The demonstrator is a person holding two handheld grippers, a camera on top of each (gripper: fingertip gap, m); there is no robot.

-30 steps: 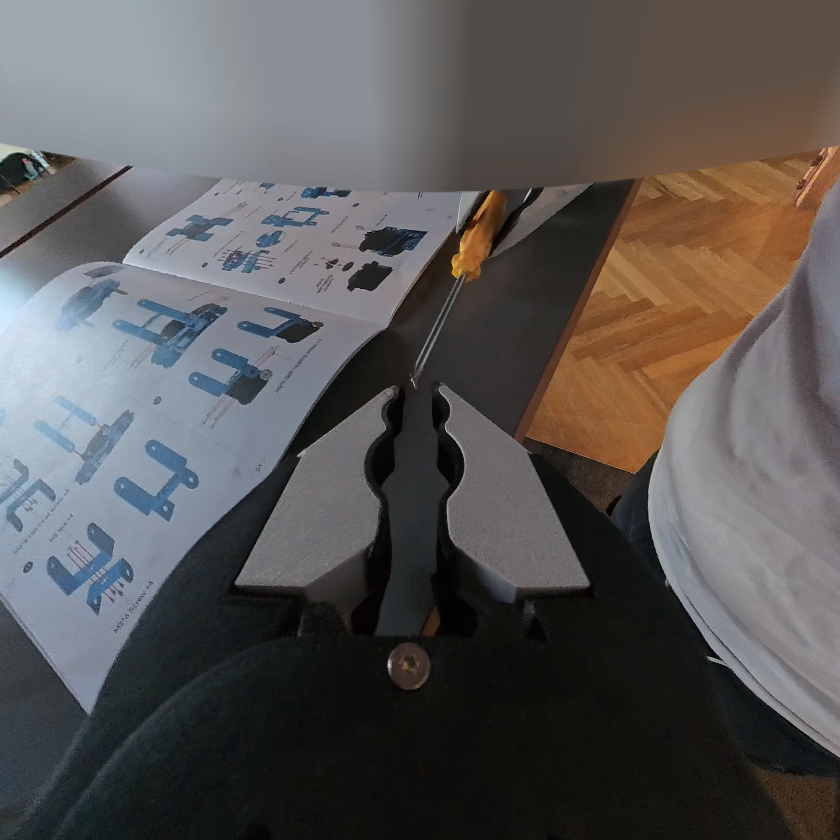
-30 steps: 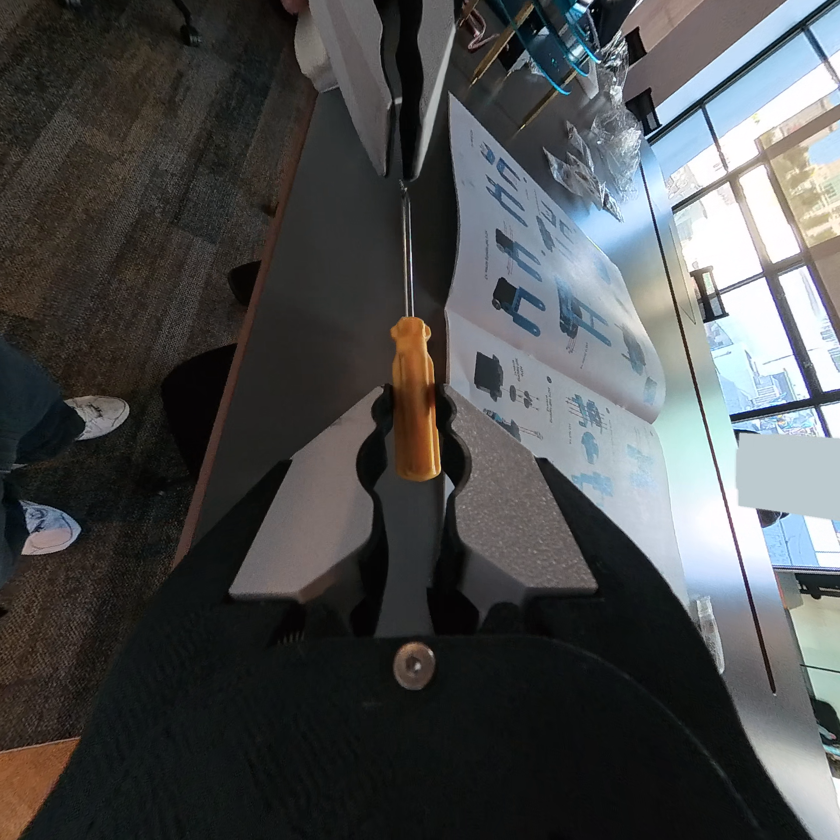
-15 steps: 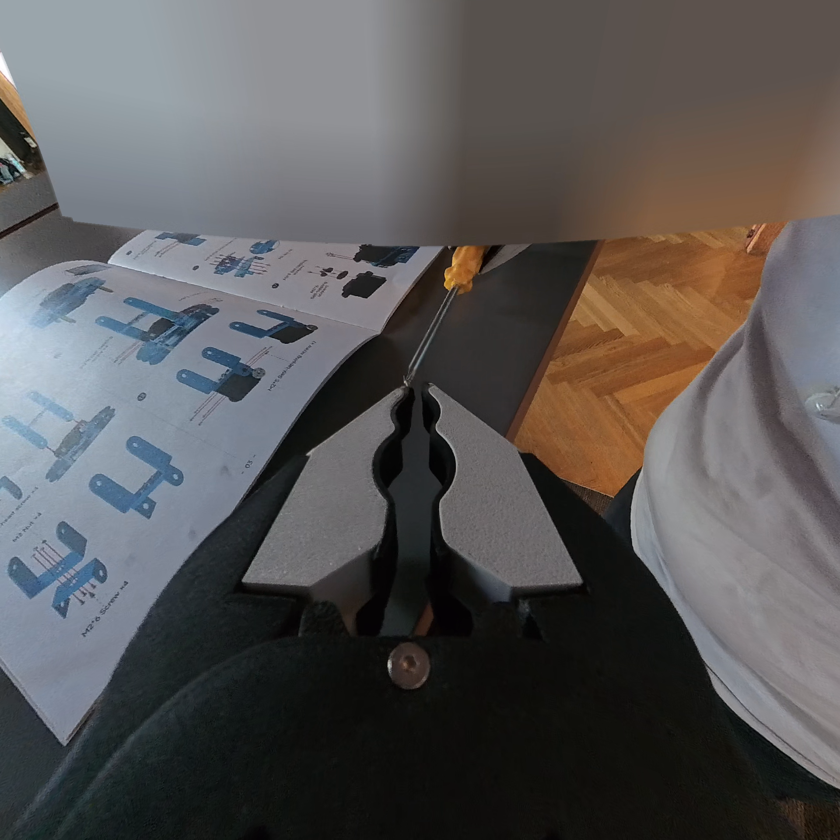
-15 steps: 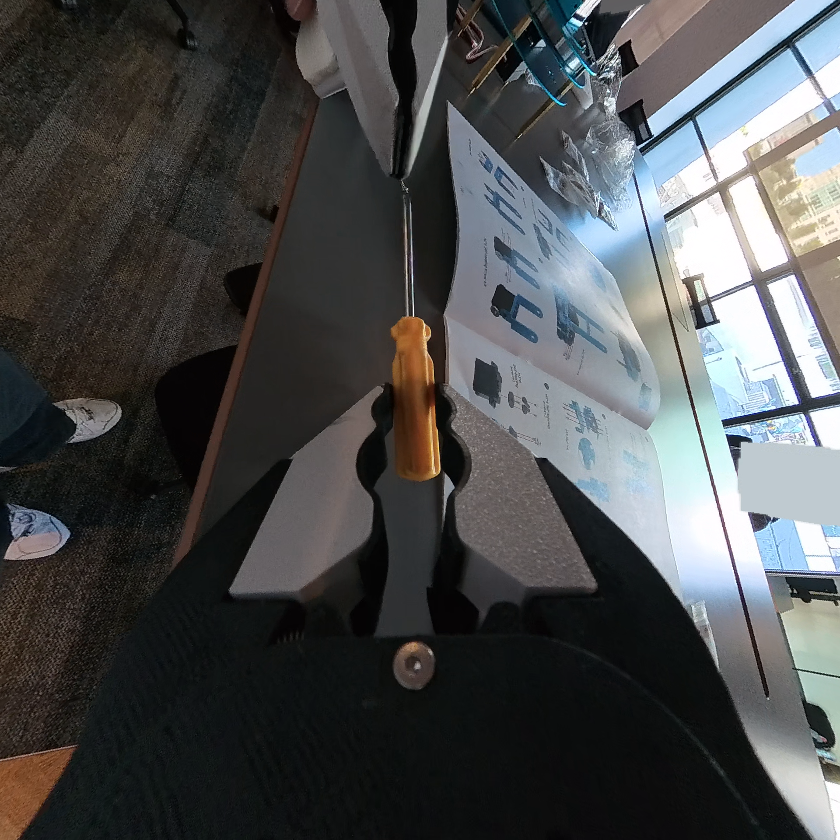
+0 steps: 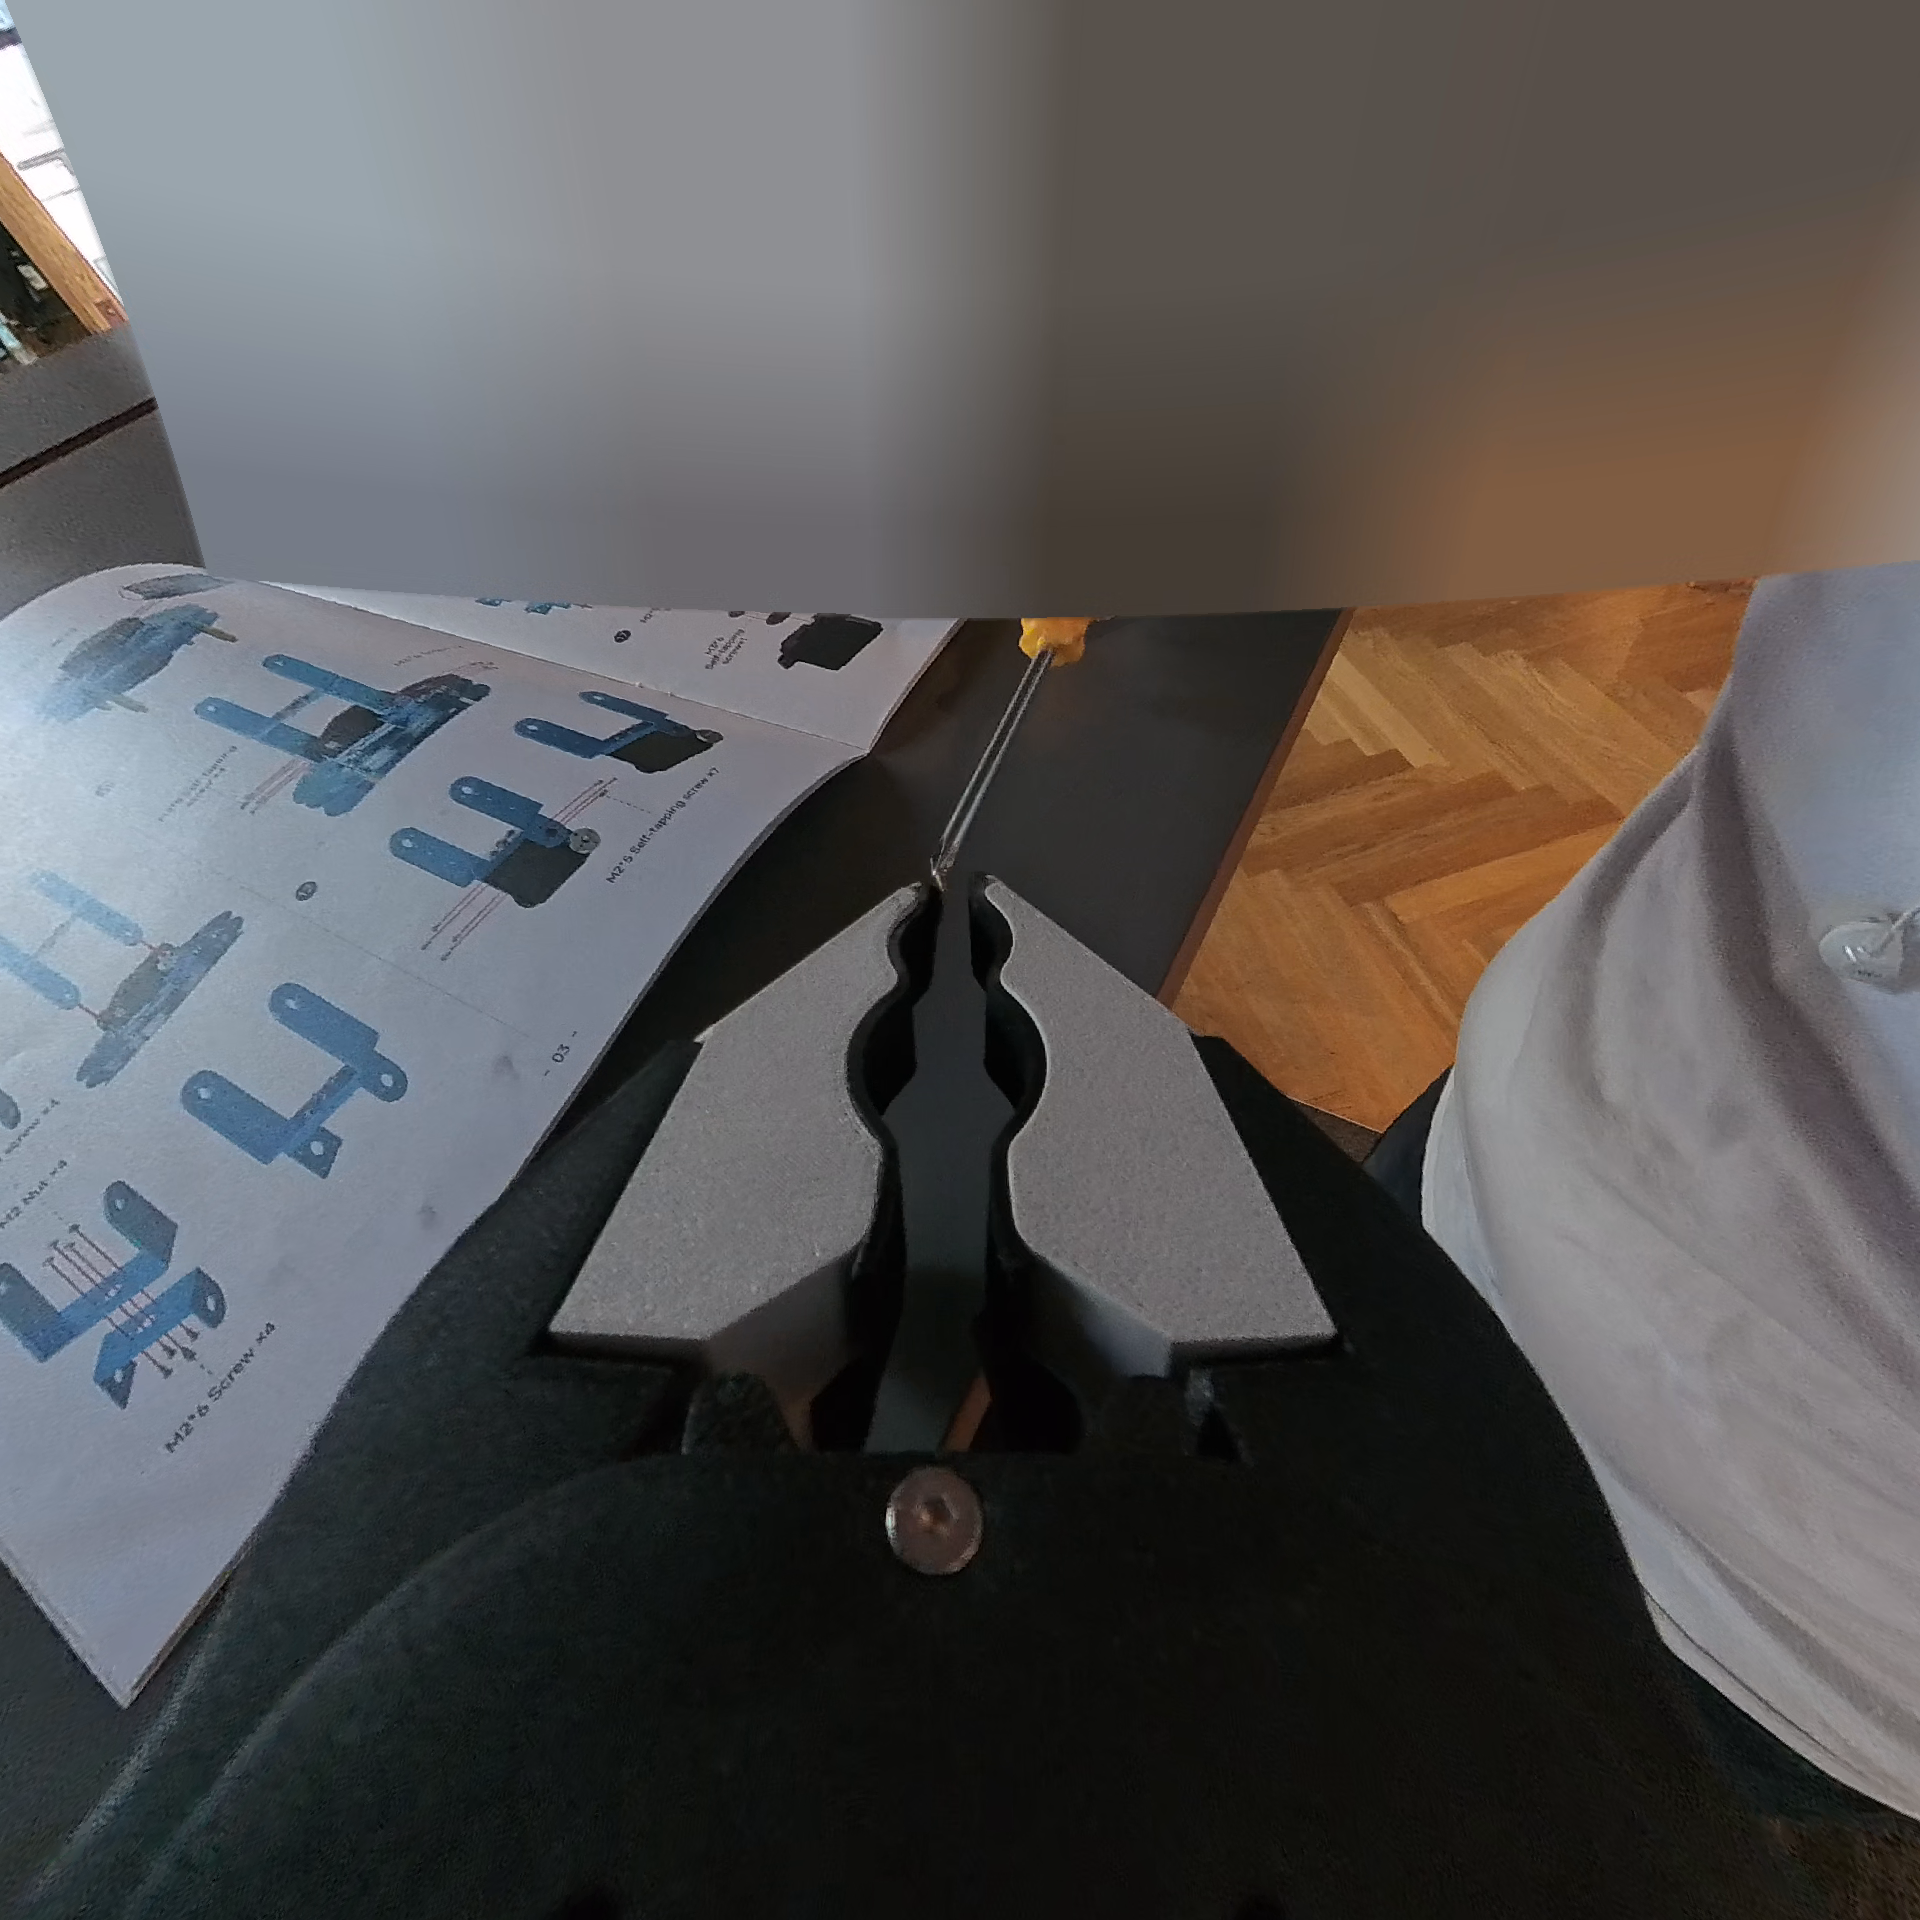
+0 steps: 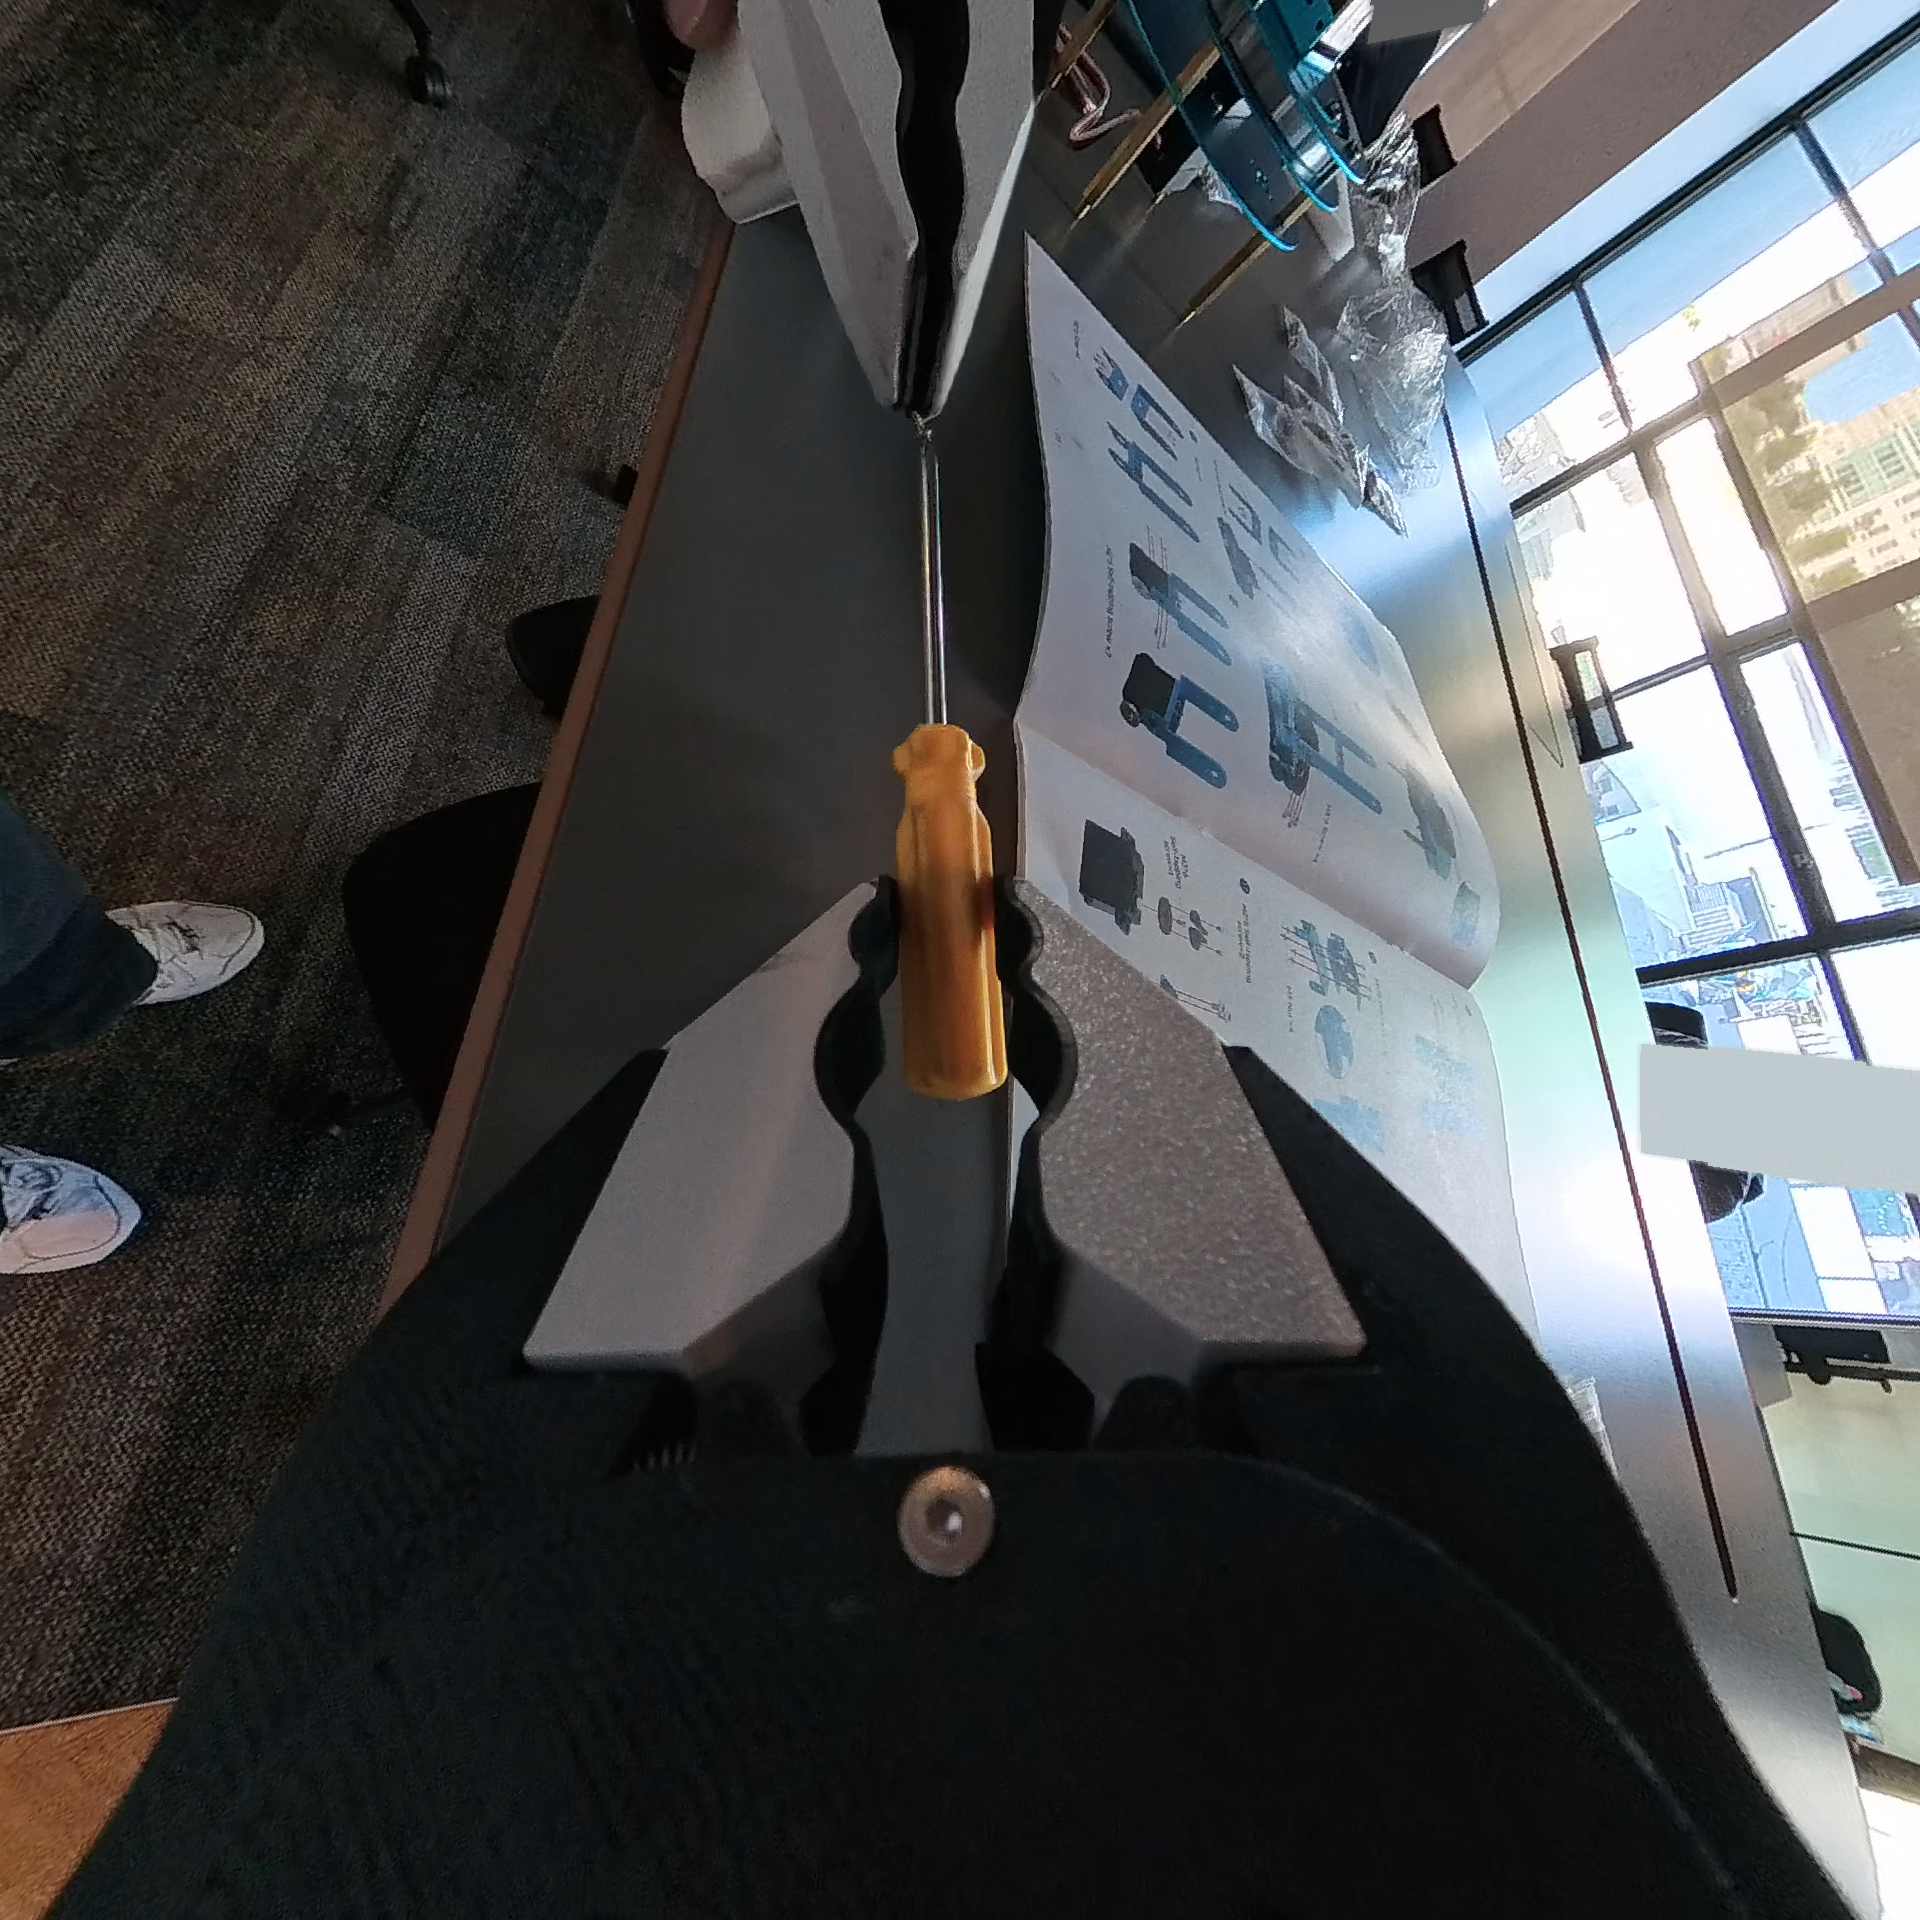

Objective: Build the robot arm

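Observation:
My right gripper (image 6: 948,894) is shut on the orange handle of a screwdriver (image 6: 951,935), held level above the dark table (image 6: 748,727). Its thin metal shaft points away to my left gripper (image 6: 920,395), seen opposite. In the left wrist view my left gripper (image 5: 951,888) has its jaws almost together, and the tip of the screwdriver (image 5: 992,758) sits right at the fingertips. I cannot tell whether the tip is pinched or only touching. An open instruction booklet (image 5: 312,935) with blue part drawings lies flat beside both grippers.
The table's front edge (image 5: 1247,790) runs close by, with wood floor beyond it. A person in a grey shirt (image 5: 1662,1143) is right of my left gripper. Clear plastic bags (image 6: 1340,405) and blue metal parts (image 6: 1268,156) lie at the far end. Shoes (image 6: 187,951) are on the carpet. The grippers' ends are close to 11 cm from one another.
My left gripper has moved up to the screwdriver's tip and its jaws have narrowed. The right gripper has kept its hold on the handle, almost still.

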